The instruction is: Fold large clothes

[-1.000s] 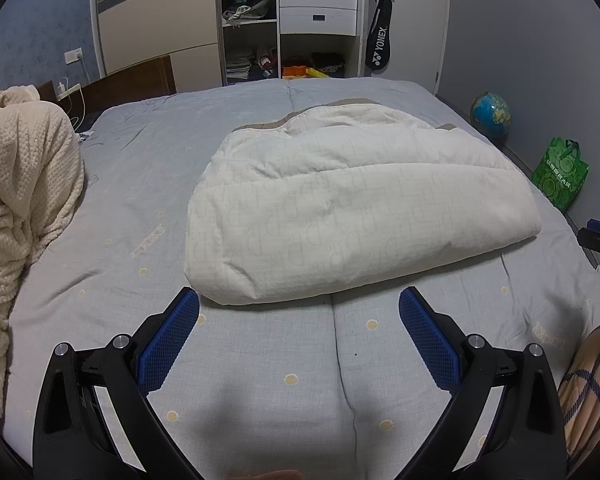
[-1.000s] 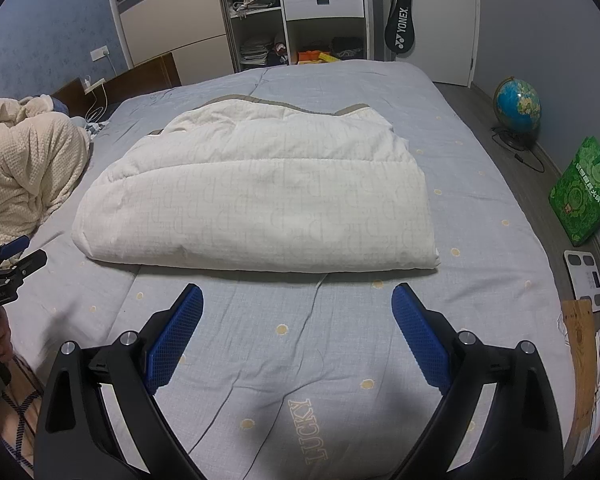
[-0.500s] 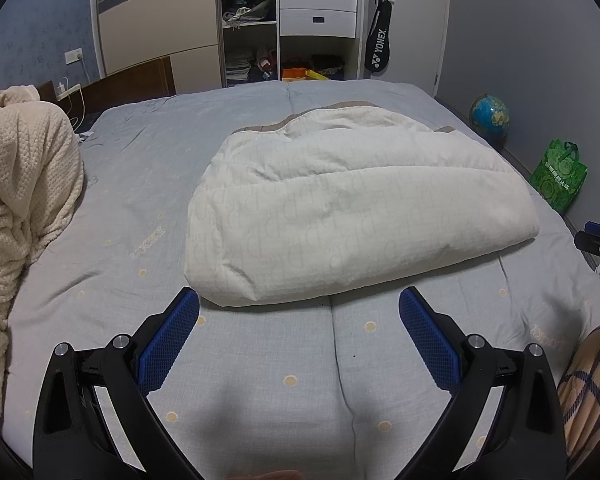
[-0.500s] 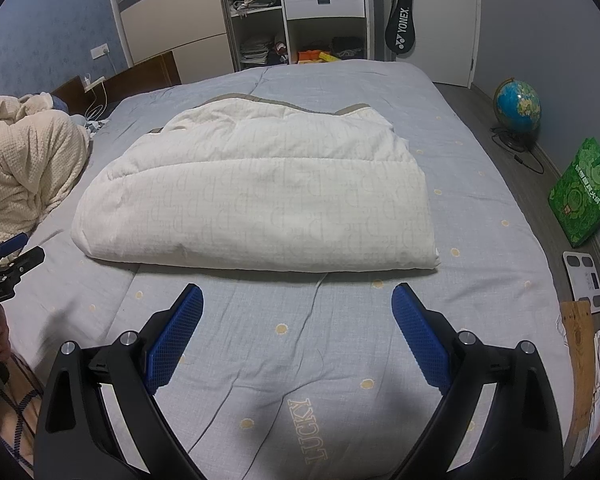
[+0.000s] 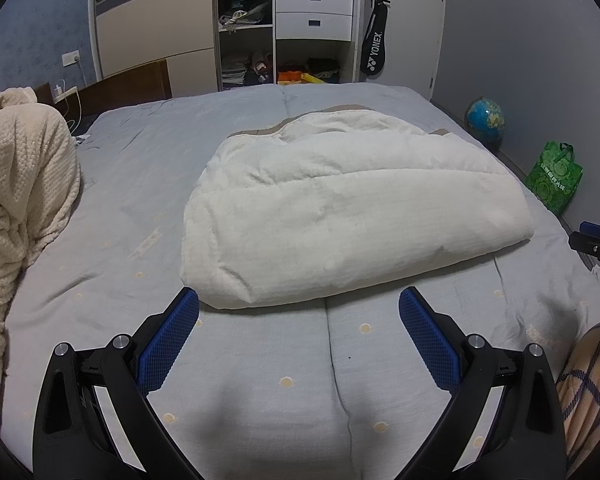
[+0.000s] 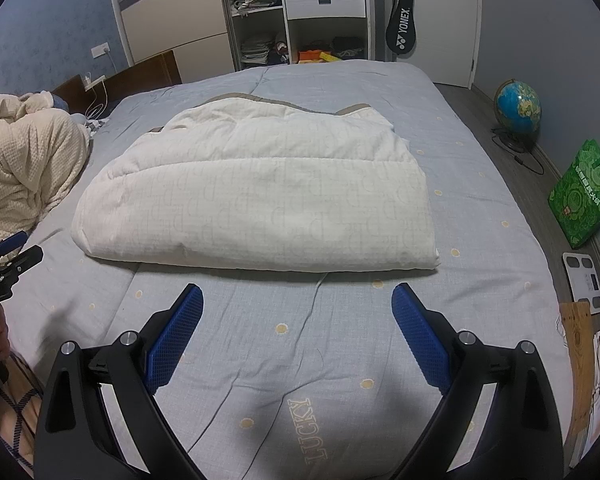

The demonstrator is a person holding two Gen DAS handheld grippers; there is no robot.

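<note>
From the left wrist, the left gripper [image 5: 299, 305] hangs spread and empty before the folded white quilt [image 5: 352, 216] mid-bed [image 5: 140, 184]. From the right wrist, the right gripper [image 6: 297, 302] gapes likewise; gripping only the top layer could probably unravel the fold.

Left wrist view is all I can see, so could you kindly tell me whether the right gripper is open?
Observer: Yes, the right gripper is open, its blue pads wide apart over the grey-blue bedsheet, short of the folded cream quilt.
Operator: Thank you. Is anything on the floor besides the bag and globe?
Observer: A white bathroom scale lies flat on the floor, nearer the camera than the green patterned shopping bag.
Operator: Is anything printed on the sheet?
Observer: The word LUCKY is printed in pale letters, nearer the camera than the quilt.
</note>
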